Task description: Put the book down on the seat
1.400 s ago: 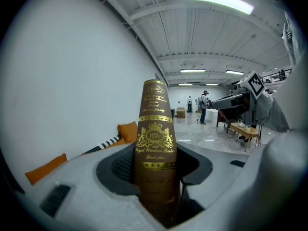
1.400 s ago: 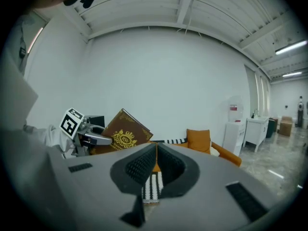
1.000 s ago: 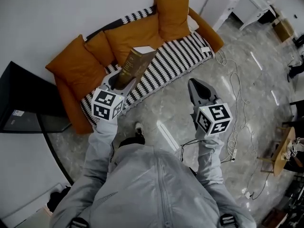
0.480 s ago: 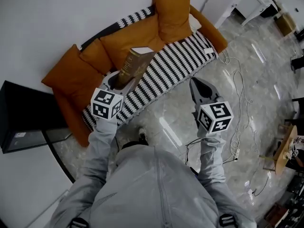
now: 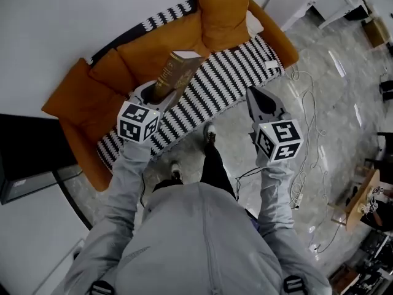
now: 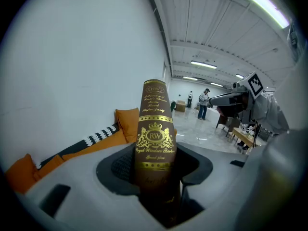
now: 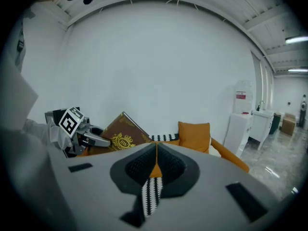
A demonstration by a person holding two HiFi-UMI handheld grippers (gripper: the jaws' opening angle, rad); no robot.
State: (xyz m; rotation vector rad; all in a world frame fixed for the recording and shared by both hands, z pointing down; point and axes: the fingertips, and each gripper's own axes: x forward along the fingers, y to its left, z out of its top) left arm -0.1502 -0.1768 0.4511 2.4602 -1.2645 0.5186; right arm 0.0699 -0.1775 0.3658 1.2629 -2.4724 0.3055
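We find the striped seat (image 5: 230, 82) free from its middle to its right end and open from the floor side. Back cushions (image 5: 166, 45) close off the rear, and an end cushion (image 5: 73, 97) blocks the left. The left claw (image 5: 155, 96), clamped on the book (image 5: 176, 71), overhangs the seat's left part. Cables (image 5: 295, 74) trail on the floor by the right end.

bright even ceiling light, strong fisheye edge distortion.
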